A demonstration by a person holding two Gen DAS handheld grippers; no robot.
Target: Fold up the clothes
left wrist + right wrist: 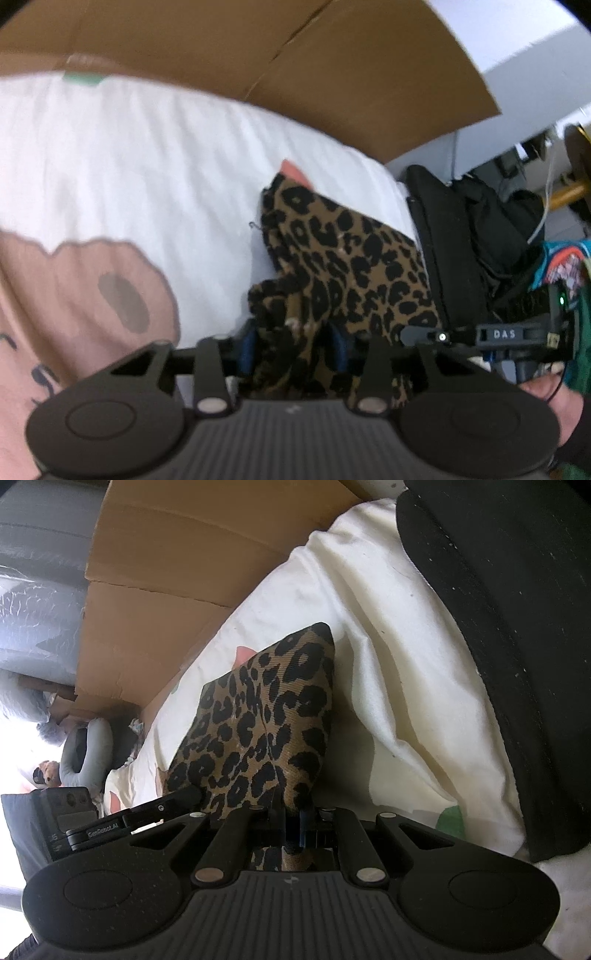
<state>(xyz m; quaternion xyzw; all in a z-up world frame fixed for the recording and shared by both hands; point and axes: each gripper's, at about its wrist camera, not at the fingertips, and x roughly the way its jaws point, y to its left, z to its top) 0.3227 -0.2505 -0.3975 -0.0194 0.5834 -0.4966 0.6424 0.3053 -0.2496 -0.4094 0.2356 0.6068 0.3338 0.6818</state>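
Leopard-print cloth [343,258] bunched between the blue pads of the left gripper [293,343], jaws narrow and clamped on a thick wad of it. From there the cloth runs away to the right and far, a strip lifted off the white bedsheet [147,155], its far end near a pink patch on the sheet. Image blurred.

Right gripper [293,830]: jaws nearly closed, pinching a thin edge of the same cloth [258,723]. Beyond the fingertips the cloth rises as a taut pointed panel, a seam running down its middle, tip toward the far side, over the sheet [388,664].

Bed: white sheet with a large pink cartoon print [74,295] at near left in the left wrist view; a green patch shows near the right gripper in the right wrist view.

Surroundings: brown cardboard [332,55] stands along the far edge of the bed in both views. Black fabric bulk [517,609] lies on the right of the bed, close to the right camera. Dark bags [461,240] beside the bed on the right in the left view. A hand [554,398] shows at the near right edge there, under the other gripper's body. Grey neck pillow [86,753] far left in the right view.
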